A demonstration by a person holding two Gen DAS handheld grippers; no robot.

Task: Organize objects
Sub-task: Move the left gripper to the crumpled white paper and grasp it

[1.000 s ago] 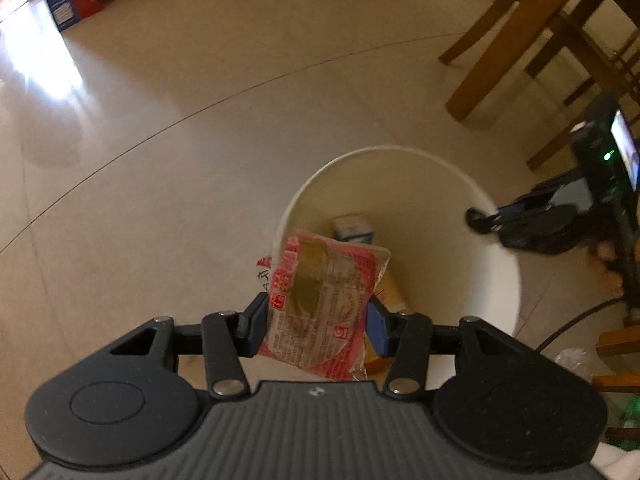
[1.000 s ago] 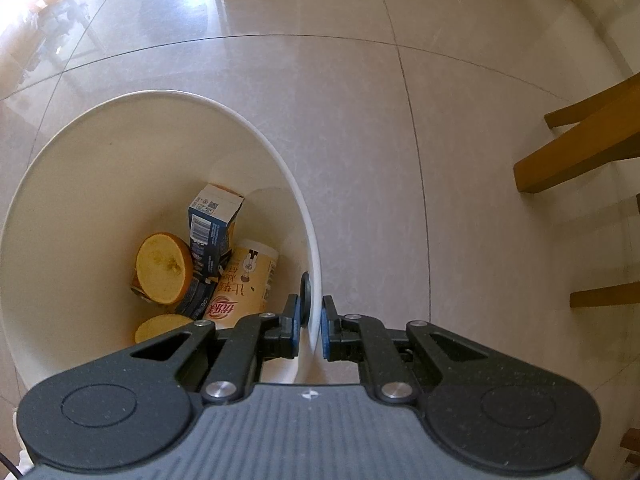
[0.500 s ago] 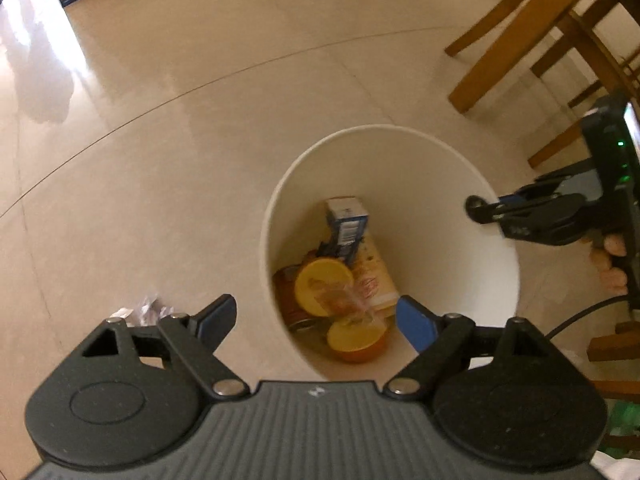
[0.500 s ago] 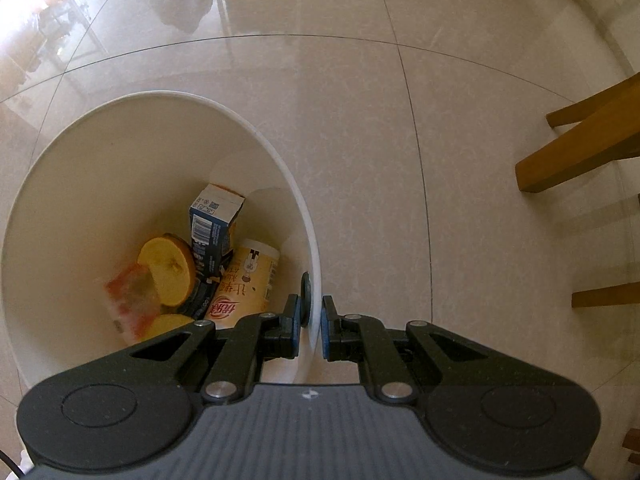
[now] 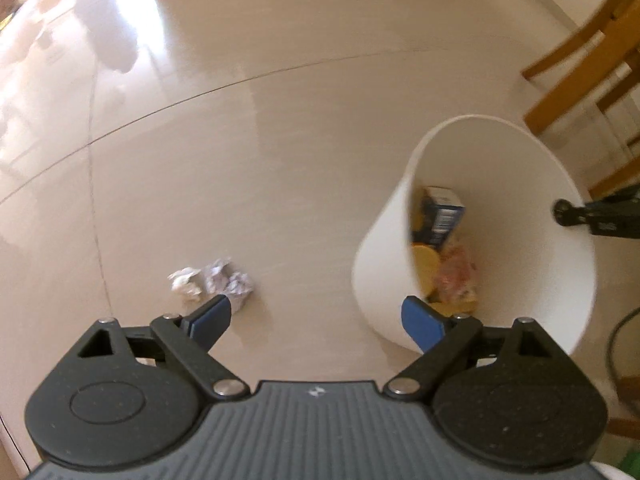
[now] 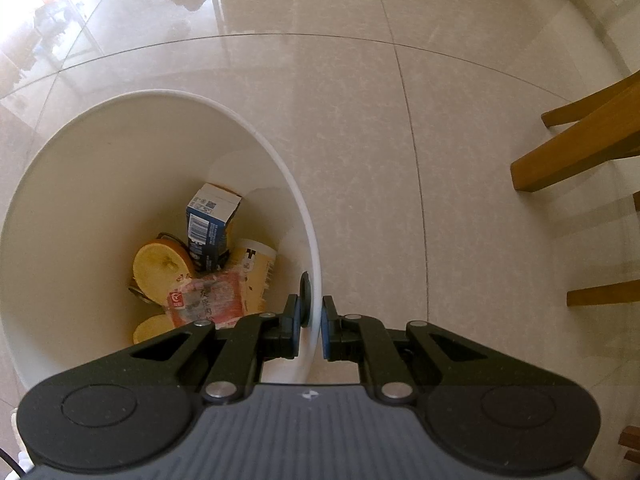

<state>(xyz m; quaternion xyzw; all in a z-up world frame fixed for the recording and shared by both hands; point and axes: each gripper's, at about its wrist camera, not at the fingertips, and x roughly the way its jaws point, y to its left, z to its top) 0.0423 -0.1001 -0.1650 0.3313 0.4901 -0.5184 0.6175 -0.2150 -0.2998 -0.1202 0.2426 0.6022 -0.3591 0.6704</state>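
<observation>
Paper: crumpled white paper wad (image 5: 212,282) lies on the tiled floor (image 5: 280,128), at the left of the left wrist view, just beyond the left finger's tip.
Left hand-held gripper: left hand-held gripper (image 5: 318,320) hangs over the floor between the paper wad and the bin, fingers spread wide with nothing between the blue pads (image 5: 420,320).
Bin: white bin (image 5: 532,184) stands on the floor to the right of the paper wad; from the left wrist view it looks tilted, its mouth facing the camera.
Bin contents: red snack packet (image 6: 212,296) lies on top, near the bin's near side, over a yellow round lid (image 6: 158,268); a blue carton (image 6: 210,224) stands behind it, and a cream cup (image 6: 256,268) lies to its right.
Right hand-held gripper: right hand-held gripper (image 6: 311,320) is closed narrowly on the bin's rim at its right side, one finger inside the wall and one outside.
Chair legs: wooden chair legs (image 6: 580,148) stand on the floor, far right, well apart from the bin.
</observation>
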